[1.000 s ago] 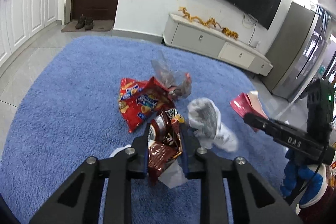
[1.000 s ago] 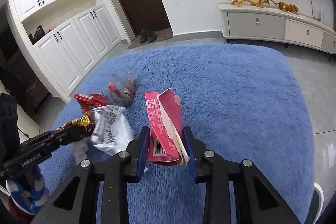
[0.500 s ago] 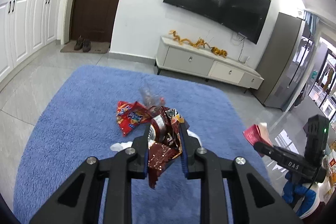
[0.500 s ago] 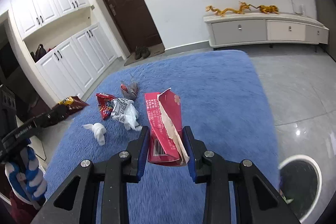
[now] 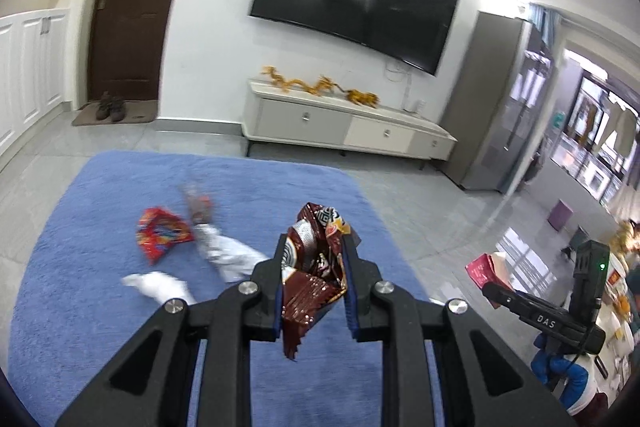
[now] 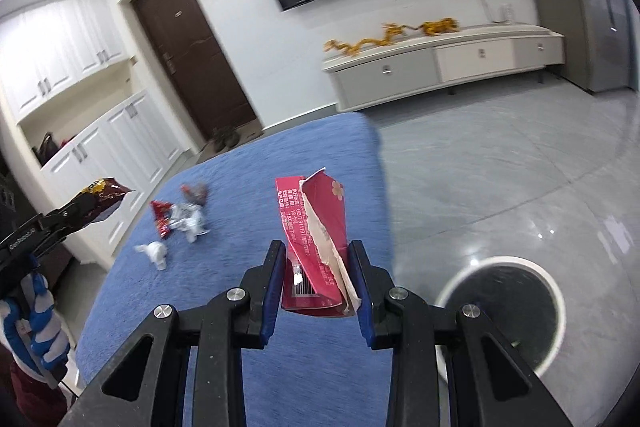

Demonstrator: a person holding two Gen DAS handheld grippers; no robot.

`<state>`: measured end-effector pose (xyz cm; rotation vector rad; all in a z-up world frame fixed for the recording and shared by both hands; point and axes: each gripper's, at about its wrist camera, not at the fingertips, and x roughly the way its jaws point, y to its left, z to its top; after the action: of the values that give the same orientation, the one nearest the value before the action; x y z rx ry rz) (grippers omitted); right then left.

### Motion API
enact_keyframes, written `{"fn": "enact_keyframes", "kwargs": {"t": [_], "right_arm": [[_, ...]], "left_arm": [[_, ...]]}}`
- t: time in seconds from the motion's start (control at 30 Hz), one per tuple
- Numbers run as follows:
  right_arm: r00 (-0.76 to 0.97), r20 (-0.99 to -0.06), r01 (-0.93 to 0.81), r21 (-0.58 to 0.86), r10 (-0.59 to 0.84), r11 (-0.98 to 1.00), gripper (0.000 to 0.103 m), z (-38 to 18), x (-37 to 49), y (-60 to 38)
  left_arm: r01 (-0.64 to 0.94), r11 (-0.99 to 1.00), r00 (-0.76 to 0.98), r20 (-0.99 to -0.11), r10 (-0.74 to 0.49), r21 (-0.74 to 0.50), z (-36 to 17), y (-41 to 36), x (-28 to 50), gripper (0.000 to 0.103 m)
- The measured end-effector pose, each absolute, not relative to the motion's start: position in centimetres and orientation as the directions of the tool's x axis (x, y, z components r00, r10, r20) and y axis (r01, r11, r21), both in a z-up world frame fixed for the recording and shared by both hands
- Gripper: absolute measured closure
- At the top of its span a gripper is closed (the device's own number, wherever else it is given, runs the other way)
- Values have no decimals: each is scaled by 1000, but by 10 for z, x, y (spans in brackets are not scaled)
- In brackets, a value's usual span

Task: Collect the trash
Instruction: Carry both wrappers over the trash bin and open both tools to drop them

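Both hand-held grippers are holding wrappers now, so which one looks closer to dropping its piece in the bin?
Probably the right hand-held gripper. Its red wrapper hangs beside the round white-rimmed bin, close at lower right. The left hand-held gripper, holding the brown wrapper, sees only blue rug and no bin.

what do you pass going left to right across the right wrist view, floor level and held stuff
brown snack wrapper in the left claw → white tissue wad → red chip bag → crumpled white wrapper → pink torn packet in the right claw → white-rimmed bin
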<state>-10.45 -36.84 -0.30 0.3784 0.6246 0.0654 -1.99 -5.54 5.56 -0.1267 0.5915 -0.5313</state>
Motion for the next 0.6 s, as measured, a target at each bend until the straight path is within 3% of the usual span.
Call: {"fn": "enact_keyframes", "kwargs": {"t": [0.3,0.6], "right_arm": [[813,-578,212,396,64,894,73,-30,-132,-434],[764,-645,352,432,13,830,73,-76,-144,-493]], "left_arm": [[597,777,569,-579,-584,-197,43,-170,-25,82],[710,684,398,-707,-585,-166,-5,-294,-13,81]]}}
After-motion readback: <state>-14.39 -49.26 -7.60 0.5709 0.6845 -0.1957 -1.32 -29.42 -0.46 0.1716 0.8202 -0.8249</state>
